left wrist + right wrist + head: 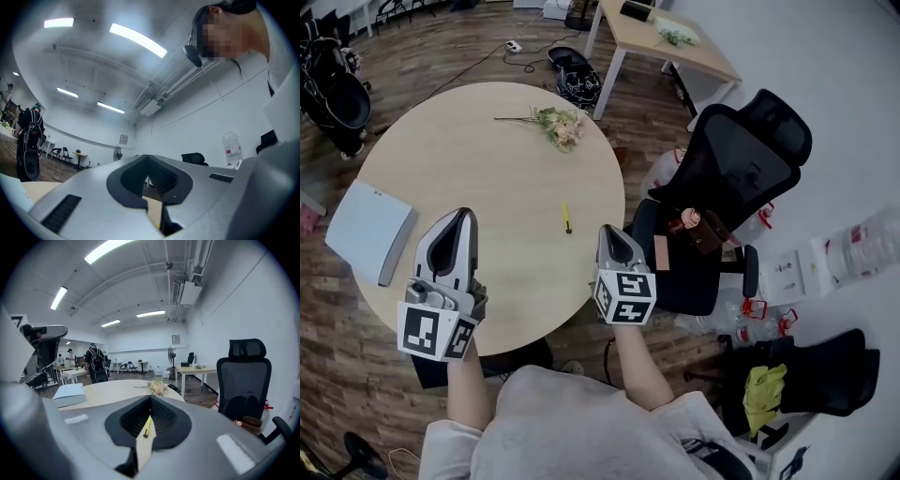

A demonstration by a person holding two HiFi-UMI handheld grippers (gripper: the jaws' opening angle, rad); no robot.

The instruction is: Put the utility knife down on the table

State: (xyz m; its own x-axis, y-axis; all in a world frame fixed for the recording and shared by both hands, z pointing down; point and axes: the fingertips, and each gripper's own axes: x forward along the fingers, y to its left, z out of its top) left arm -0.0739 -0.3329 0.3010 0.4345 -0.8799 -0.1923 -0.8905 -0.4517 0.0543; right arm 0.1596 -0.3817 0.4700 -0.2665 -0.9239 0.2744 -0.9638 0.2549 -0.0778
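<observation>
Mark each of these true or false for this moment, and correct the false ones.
1. The utility knife lies on the round table, in neither gripper. True.
2. The right gripper is clamped on the knife. False: its jaws are together on nothing.
3. The left gripper is shut and holds nothing. True.
4. The white box lies beside the flowers. False: it sits at the table's left edge, well apart from them.
5. The flowers lie beyond the knife from the person. True.

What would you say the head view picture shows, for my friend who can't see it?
A small yellow knife lies on a round wooden table, between the left gripper and the right gripper, both empty. Flowers lie at the far side; a black chair stands to the right.
</observation>
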